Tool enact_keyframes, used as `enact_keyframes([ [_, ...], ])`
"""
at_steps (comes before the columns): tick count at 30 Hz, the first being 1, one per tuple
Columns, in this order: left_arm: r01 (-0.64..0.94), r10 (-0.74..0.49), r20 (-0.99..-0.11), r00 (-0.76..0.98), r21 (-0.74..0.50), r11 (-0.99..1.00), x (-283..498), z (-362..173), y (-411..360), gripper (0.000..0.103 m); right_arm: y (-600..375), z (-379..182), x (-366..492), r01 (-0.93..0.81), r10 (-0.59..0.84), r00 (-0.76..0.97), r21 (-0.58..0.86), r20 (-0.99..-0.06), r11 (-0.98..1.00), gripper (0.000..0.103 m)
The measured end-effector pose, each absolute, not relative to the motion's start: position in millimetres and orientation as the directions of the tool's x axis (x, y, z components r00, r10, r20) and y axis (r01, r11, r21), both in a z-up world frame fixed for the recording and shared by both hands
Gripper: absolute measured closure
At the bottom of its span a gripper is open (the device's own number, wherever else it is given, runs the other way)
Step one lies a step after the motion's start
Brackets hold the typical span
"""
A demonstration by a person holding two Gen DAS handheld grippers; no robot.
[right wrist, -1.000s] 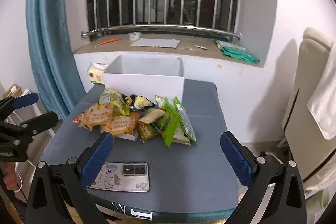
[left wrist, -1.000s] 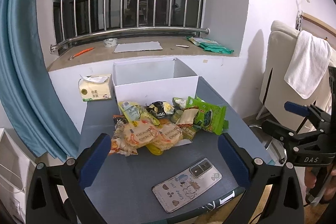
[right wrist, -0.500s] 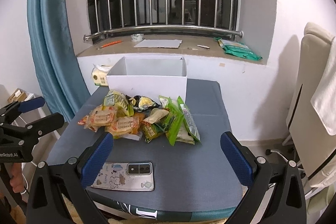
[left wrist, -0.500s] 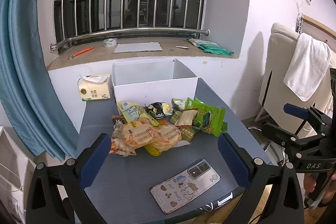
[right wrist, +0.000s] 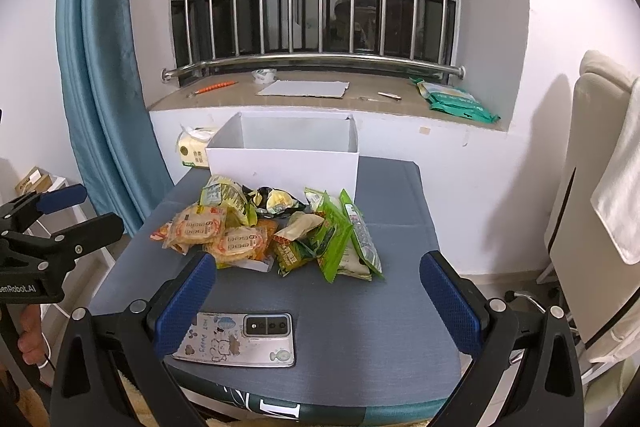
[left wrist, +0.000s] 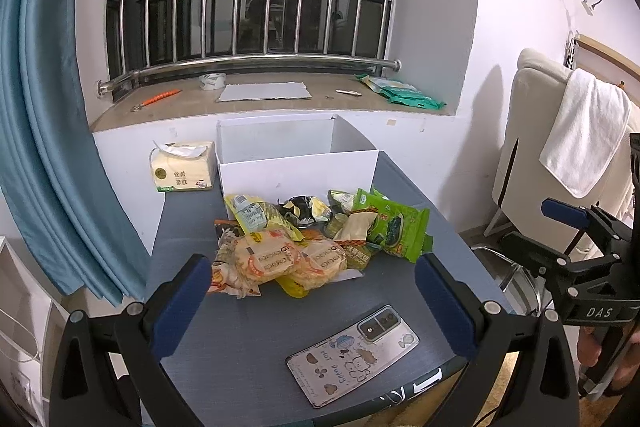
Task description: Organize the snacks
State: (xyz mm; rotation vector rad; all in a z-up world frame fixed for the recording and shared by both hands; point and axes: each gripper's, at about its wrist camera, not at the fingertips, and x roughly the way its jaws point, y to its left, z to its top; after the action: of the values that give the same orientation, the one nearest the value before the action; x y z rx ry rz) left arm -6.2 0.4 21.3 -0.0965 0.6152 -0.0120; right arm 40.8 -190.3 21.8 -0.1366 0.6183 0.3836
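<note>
Two grippers are up, both spread wide with nothing between the blue pads.

Left wrist view: left gripper (left wrist: 312, 297) hangs above the near part of the grey table (left wrist: 248, 343), jaws fully apart. Snack pile (left wrist: 316, 239) lies mid-table, just in front of the white box (left wrist: 298, 173); whether any packet touches the box wall I cannot tell. Box is open-topped, and the part of its inside that shows is bare. Two round orange-labelled cracker packs (left wrist: 290, 261) sit at the near side of the pile, overlapping. Green packet (left wrist: 394, 229) lies at the pile's right end. Yellow packet (left wrist: 252, 213) and a dark crumpled one (left wrist: 306, 209) lie nearest the box. Phone (left wrist: 354, 355), back up in a cartoon case, lies near the front edge, apart from the pile. Tissue pack (left wrist: 182, 167) stands left of the box, just beside it. Right gripper (left wrist: 560, 239) shows at the frame's right edge, off the table, held by a hand (left wrist: 592, 347).

Right wrist view: right gripper (right wrist: 318, 295) also hangs over the table's near edge, jaws wide and empty. Pile sits between it and the box. Green packets (right wrist: 344, 239) are tilted on edge at the right of the pile. Phone lies below the left pad. Left gripper (right wrist: 60, 215) appears at far left, beside the table, with fingers (right wrist: 30, 341) on its handle.
</note>
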Motion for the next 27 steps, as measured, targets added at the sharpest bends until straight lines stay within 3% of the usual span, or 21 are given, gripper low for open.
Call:
enact_keyframes([
  [27, 0.008, -0.086, -0.572, 0.816, -0.137, 0.991, -11, 13, 7, 0.000, -195, -5, 68, -0.415, 0.342, 0.700, 0.032, -0.627, 0.909, 0.000],
])
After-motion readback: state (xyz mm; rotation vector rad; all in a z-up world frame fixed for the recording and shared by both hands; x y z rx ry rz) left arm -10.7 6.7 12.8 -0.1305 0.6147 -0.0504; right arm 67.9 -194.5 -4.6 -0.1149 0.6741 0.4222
